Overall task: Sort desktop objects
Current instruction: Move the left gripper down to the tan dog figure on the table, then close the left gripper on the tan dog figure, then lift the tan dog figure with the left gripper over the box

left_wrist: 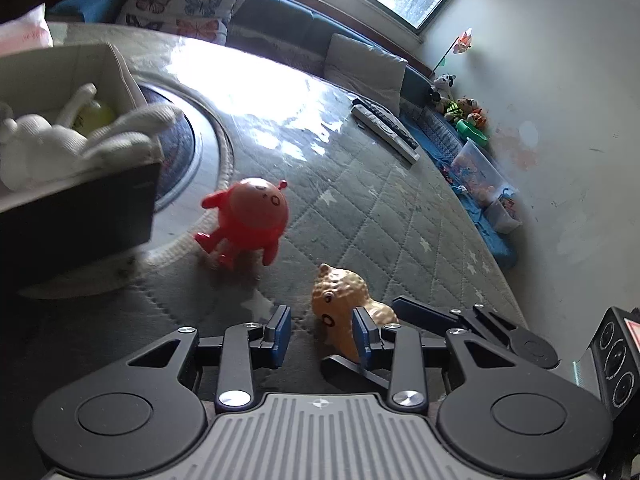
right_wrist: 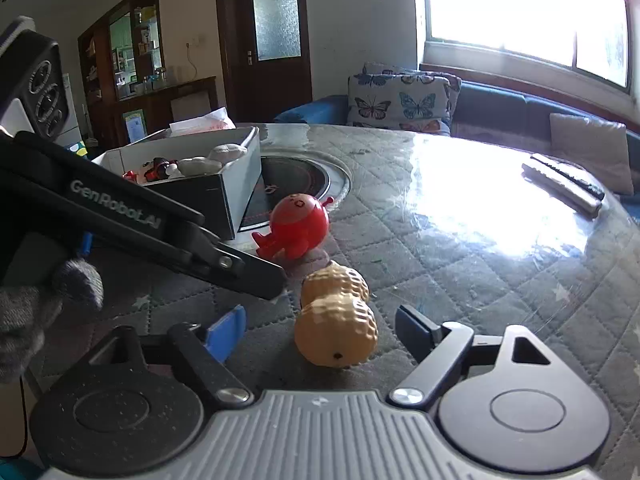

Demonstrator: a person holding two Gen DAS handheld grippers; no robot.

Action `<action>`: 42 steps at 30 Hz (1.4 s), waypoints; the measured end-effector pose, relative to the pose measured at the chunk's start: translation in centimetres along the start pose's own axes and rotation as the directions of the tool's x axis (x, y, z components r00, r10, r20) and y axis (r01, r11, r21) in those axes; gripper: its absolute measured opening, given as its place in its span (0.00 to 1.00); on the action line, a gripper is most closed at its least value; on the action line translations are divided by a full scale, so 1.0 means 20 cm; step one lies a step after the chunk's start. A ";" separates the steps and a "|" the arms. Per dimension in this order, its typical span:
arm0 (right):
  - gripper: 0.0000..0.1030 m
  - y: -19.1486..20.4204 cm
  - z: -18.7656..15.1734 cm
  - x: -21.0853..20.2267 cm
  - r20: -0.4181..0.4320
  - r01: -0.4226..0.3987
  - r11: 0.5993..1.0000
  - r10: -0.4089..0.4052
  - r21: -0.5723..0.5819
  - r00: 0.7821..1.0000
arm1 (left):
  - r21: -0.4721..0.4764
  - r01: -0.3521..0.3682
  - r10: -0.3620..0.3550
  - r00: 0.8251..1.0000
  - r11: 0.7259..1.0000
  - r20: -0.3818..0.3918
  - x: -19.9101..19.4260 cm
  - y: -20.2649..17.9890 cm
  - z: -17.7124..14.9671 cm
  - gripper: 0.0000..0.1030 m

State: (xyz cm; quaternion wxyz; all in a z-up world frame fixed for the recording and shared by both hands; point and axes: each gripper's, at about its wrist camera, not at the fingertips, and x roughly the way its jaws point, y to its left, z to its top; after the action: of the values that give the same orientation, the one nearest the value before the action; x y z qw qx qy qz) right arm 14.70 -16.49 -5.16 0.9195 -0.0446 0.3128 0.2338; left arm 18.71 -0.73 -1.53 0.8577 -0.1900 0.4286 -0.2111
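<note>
From the left wrist view, a round table [left_wrist: 360, 216] under a grey quilted star-print cover, glossy with window glare, fills the room's middle; a blue sofa [left_wrist: 304, 20] with a butterfly cushion [left_wrist: 180, 0] runs behind, and remotes [left_wrist: 386, 126] lie near the far edge. A cardboard box [left_wrist: 80, 184] at left holds white plush toys [left_wrist: 76, 140] and a yellow-green ball [left_wrist: 94, 116]. The left gripper [left_wrist: 322, 332] stands partly open and empty, the peanut toy [left_wrist: 344, 304] just ahead. From the right wrist view, the box [right_wrist: 216, 176] sits beside a red octopus toy [right_wrist: 298, 226]; the peanut toy [right_wrist: 336, 316] lies on the cover between the right gripper [right_wrist: 320, 330]'s open, untouching fingers.
</note>
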 end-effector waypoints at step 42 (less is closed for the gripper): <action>0.43 0.40 0.48 0.09 0.169 -0.205 0.969 0.227 -0.139 0.959 | -0.137 0.025 0.021 0.947 0.990 0.320 -0.56 0.30 0.21 0.35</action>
State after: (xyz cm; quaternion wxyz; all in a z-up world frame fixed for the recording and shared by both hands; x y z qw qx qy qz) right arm 17.55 -6.45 1.89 0.9090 -0.0435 0.2151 0.3543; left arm 17.36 10.78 5.10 0.9003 -0.2816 0.2970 -0.1478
